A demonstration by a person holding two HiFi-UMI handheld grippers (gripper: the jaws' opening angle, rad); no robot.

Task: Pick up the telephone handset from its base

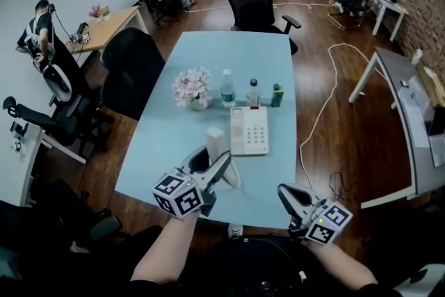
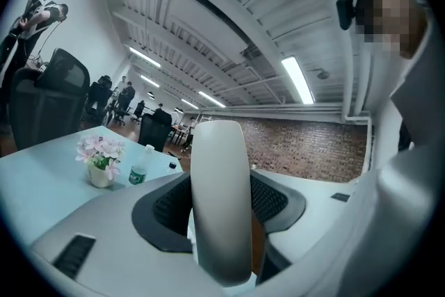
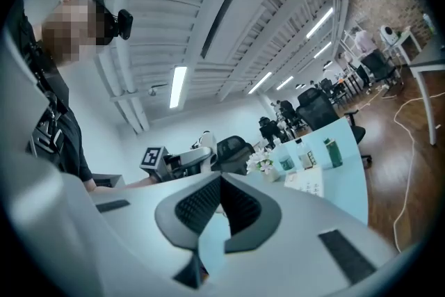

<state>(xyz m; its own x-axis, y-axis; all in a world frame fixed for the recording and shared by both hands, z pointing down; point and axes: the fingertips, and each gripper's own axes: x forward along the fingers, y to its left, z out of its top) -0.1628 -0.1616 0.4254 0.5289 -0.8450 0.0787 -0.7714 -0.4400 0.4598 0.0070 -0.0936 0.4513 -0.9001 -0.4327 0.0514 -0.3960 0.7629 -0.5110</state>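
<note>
The white telephone handset (image 1: 216, 144) is lifted off its base and stands nearly upright between the jaws of my left gripper (image 1: 224, 169), which is shut on it. In the left gripper view the handset (image 2: 221, 205) fills the gap between the jaws, its rounded end pointing up. The white phone base (image 1: 249, 130) with its keypad lies on the light blue table (image 1: 167, 142), just right of the handset. My right gripper (image 1: 288, 199) hovers at the table's near edge, right of the base, its jaws together on nothing. From the right gripper view I see the base (image 3: 306, 182) and the raised handset (image 3: 203, 142).
Behind the base stand a pot of pink flowers (image 1: 193, 88), two clear bottles (image 1: 227, 88) and a small green bottle (image 1: 277, 95). Black office chairs (image 1: 254, 0) surround the table. A white cable (image 1: 327, 90) trails across the wooden floor on the right. People work at other desks.
</note>
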